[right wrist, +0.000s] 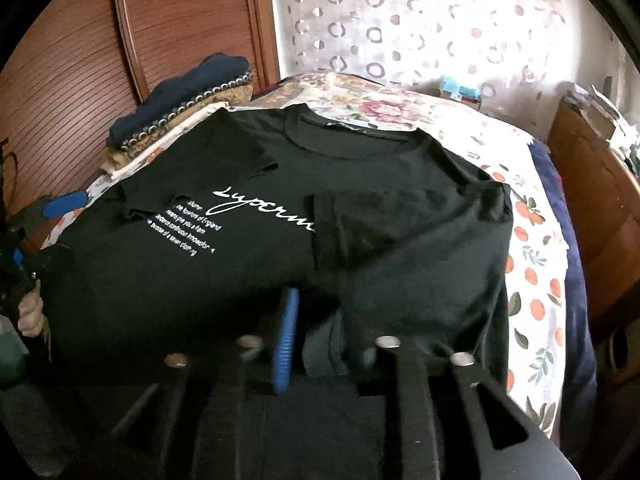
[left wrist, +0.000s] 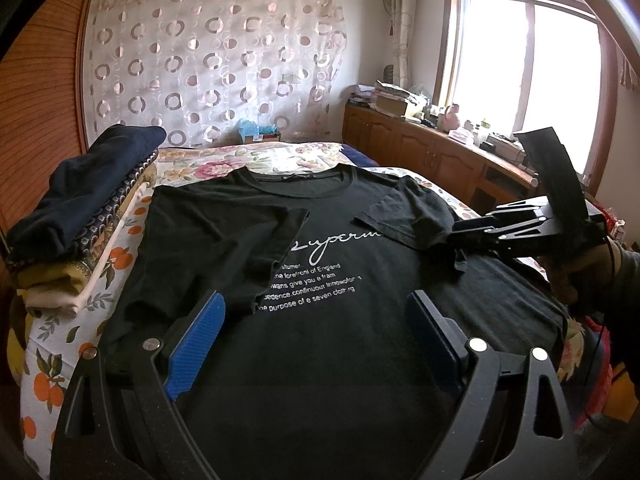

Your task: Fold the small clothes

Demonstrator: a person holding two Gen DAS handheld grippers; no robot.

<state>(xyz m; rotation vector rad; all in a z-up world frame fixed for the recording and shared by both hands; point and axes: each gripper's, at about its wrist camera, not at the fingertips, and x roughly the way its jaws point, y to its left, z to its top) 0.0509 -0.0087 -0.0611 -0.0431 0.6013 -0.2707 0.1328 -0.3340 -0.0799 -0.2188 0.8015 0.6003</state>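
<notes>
A stack of folded clothes (left wrist: 80, 216) crowds the bed's (left wrist: 280, 152) left edge beside the black T-shirt (left wrist: 320, 320); floral bedspread lies bare toward the frame's top, while a wooden cabinet (left wrist: 420, 152) lines the right.

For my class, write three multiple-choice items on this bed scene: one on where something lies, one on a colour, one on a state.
1. Where is the stack of folded clothes?
A. Left of the T-shirt
B. On the cabinet
C. On the T-shirt

2. What colour is the T-shirt?
A. White
B. Black
C. Red

3. How are the T-shirt's sleeves?
A. Spread outward
B. Cut off
C. Both folded onto its front

Answers: 1 A, the stack sits by the shirt's left edge on the bed in the left wrist view. 2 B, black cloth with white lettering. 3 C, the left sleeve and right sleeve lie over the chest.
</notes>
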